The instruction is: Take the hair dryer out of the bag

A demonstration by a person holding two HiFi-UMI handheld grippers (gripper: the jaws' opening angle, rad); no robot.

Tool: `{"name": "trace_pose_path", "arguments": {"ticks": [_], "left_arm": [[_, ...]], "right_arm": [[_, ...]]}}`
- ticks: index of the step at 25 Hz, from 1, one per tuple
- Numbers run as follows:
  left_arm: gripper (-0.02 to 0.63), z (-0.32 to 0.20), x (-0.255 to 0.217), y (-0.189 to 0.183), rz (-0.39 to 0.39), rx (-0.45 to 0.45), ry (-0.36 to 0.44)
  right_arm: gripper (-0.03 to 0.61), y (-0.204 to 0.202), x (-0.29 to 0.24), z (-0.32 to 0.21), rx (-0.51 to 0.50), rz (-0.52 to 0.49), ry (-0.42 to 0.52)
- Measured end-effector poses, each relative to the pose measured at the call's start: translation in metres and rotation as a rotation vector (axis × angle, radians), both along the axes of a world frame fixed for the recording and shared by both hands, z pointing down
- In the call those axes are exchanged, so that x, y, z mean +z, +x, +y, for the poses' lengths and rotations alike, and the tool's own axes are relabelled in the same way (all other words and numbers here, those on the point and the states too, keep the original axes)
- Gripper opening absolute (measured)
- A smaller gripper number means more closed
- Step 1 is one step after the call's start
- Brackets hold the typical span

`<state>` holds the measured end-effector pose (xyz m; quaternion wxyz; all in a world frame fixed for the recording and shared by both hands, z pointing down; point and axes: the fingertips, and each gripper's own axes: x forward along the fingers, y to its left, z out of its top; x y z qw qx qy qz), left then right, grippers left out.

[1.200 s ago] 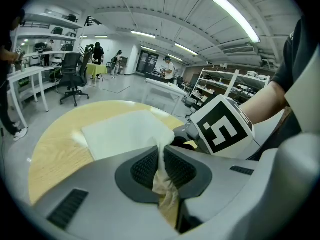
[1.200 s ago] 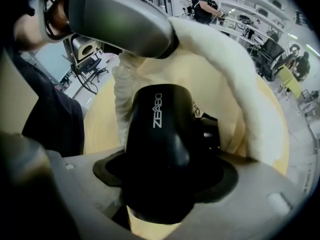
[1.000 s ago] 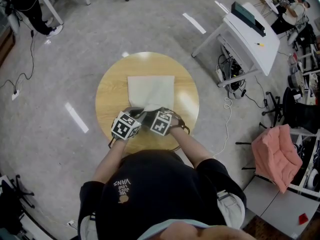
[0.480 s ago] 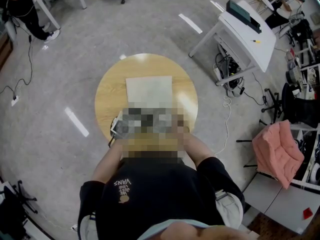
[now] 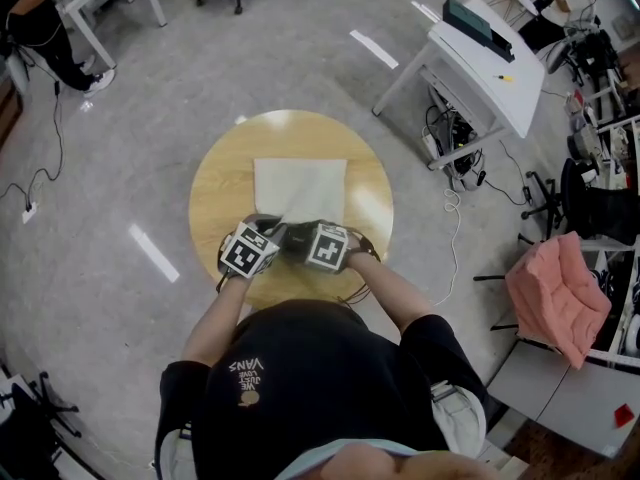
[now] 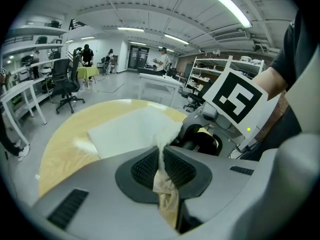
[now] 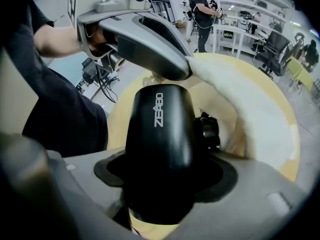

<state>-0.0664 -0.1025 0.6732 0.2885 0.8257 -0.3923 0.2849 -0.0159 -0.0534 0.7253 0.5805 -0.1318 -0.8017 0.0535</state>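
A white cloth bag [image 5: 300, 188] lies flat on the round wooden table [image 5: 220, 183], its mouth toward me. My left gripper [image 6: 161, 170] is shut on the bag's rim [image 6: 167, 134], holding that edge lifted. The black hair dryer [image 7: 162, 134] fills the right gripper view, clamped between the jaws of my right gripper [image 7: 162, 184] at the bag's opening. In the head view both marker cubes, the left one [image 5: 248, 252] and the right one [image 5: 328, 246], sit side by side at the table's near edge, with the dark dryer [image 5: 290, 235] between them.
A white desk [image 5: 490, 58] stands at the upper right with cables under it. A pink cloth [image 5: 555, 303] lies on a chair at the right. A black cable [image 5: 350, 293] hangs off the table's near edge. Bare wood [image 5: 215, 193] shows left of the bag.
The right gripper has lifted slightly with the dryer at the bag's mouth. The left gripper has kept its place on the bag's edge. The head camera has shifted a little.
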Motion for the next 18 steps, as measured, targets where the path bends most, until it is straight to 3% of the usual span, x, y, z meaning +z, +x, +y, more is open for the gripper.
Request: {"name": "trace_pose_path", "arguments": {"ticks": [10,18], "left_arm": [[0.037,-0.005,0.003,-0.001,-0.021,0.041,0.009],[0.037,-0.011,-0.002,-0.001,-0.042,0.083,0.029]], "right_arm": [[0.351,0.009,-0.01,0.029,0.033,0.018,-0.099],[0.351,0.011,-0.019,0.046,0.039,0.018,-0.126]]}}
